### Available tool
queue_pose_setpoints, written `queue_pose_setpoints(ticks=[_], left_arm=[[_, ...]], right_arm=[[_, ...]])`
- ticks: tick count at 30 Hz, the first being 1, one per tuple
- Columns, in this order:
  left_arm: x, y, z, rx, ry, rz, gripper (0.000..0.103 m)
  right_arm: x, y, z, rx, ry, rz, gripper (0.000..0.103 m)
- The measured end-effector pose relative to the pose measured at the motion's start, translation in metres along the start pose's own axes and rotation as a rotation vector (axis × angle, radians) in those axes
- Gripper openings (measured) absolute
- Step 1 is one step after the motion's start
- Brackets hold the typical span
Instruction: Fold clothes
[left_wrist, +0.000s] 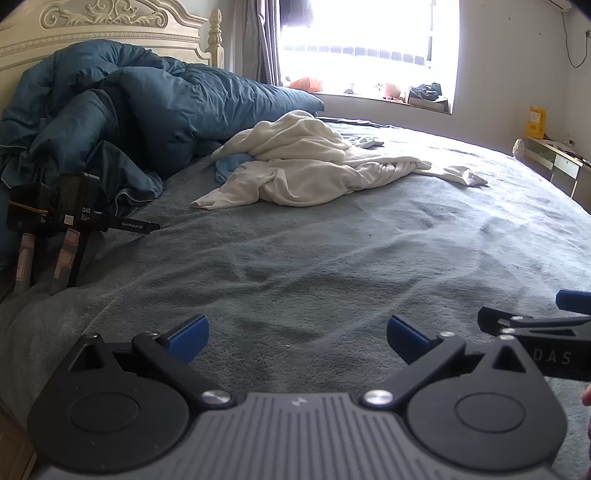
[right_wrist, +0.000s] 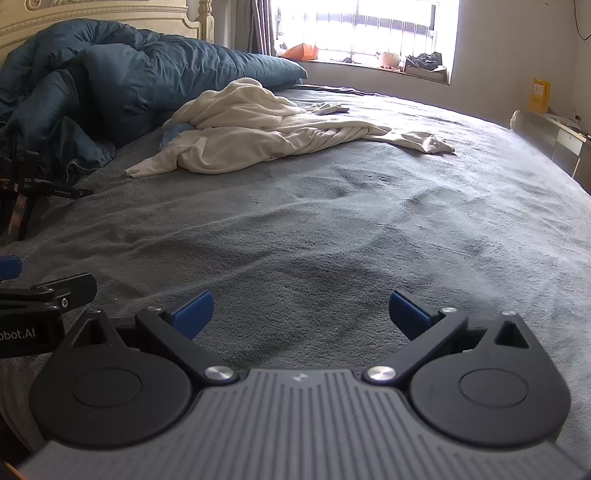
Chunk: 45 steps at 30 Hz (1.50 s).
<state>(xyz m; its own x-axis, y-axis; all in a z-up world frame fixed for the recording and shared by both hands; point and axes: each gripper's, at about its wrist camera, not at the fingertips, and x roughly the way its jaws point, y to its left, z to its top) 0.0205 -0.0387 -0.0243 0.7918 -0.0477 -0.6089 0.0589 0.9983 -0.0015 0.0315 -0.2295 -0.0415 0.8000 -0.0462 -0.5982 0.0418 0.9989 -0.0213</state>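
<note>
Grey bedsheet (right_wrist: 369, 221) spans both views, bare and rumpled from near edge to mid-bed. Blue duvet (left_wrist: 129, 107) heaped far left by headboard. White garment (right_wrist: 258, 136) crumpled mid-bed, well apart from both tools. Left gripper (left_wrist: 297, 339) and right gripper (right_wrist: 301, 314) spread wide, empty, side by side above near sheet.

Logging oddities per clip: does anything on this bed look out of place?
Yes: spare tongs stand propped at the bed's left edge beside the heaped blue duvet. The crumpled white garment is simply unfolded.
</note>
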Motion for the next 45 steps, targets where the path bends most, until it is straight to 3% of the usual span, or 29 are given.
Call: queue_pose_setpoints(ticks=[11,17,27,31,37,39,43,45], left_arm=[[0.038,0.019,0.004,-0.022,0.007,-0.09,0.103],[0.081,0.04,0.039,-0.042,-0.074,-0.051,0.103],[0.202,0.059,0.128,-0.146,-0.203,-0.018,0.103],[0.261,0.056,0.15,-0.182,-0.185,0.002,0.103],[0.339,0.053,0.157,-0.184,-0.157,0.042,0.088],[0.358,0.057,0.156,-0.201,-0.124,0.03,0.077],[0.363,0.063,0.154,-0.237,-0.134,-0.001,0.075],[0.363,0.065,0.154,-0.245,-0.145,-0.006,0.066]], right_arm=[[0.032,-0.003,-0.006,-0.008,-0.007,0.005,0.102],[0.064,-0.017,0.005,-0.002,-0.054,0.027,0.102],[0.149,-0.017,0.085,-0.096,-0.235,0.138,0.102],[0.203,-0.002,0.124,-0.115,-0.288,0.182,0.102],[0.289,0.015,0.171,-0.076,-0.294,0.24,0.101],[0.314,0.018,0.179,-0.054,-0.276,0.269,0.098],[0.358,0.027,0.194,-0.049,-0.221,0.342,0.087],[0.374,0.036,0.198,-0.074,-0.188,0.351,0.081]])
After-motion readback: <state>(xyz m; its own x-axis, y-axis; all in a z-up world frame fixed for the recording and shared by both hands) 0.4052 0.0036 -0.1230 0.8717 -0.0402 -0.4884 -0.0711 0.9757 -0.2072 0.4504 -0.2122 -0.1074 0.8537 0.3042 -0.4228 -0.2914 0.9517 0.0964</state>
